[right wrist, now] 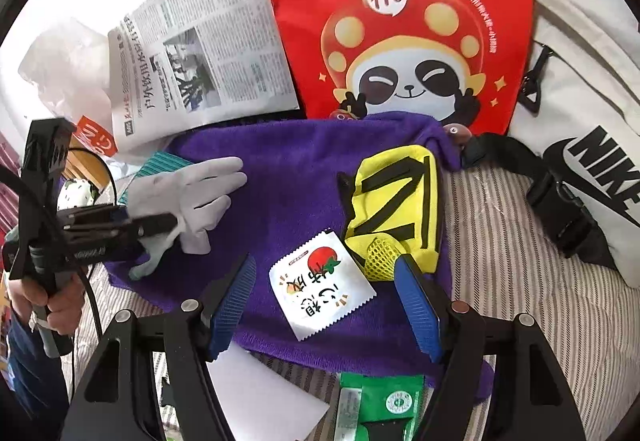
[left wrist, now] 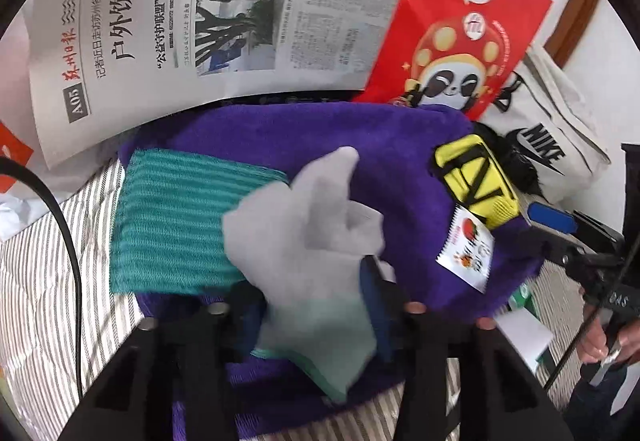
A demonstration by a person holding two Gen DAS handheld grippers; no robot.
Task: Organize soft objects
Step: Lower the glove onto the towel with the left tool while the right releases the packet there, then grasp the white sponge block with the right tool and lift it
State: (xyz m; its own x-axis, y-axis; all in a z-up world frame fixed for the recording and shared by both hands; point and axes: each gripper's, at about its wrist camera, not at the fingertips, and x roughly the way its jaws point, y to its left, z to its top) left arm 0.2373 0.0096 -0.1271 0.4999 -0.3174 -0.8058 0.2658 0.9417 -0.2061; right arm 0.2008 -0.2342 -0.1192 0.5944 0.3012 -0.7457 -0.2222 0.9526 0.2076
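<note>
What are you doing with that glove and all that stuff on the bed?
A person is tidying soft things with a gripper in each hand. The left gripper is at the grey glove, which lies on the purple towel. The right gripper hangs open above a small white packet beside a yellow pouch, touching neither.

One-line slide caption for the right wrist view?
Right gripper open above a snack packet on the purple towel, yellow pouch alongside.
</note>
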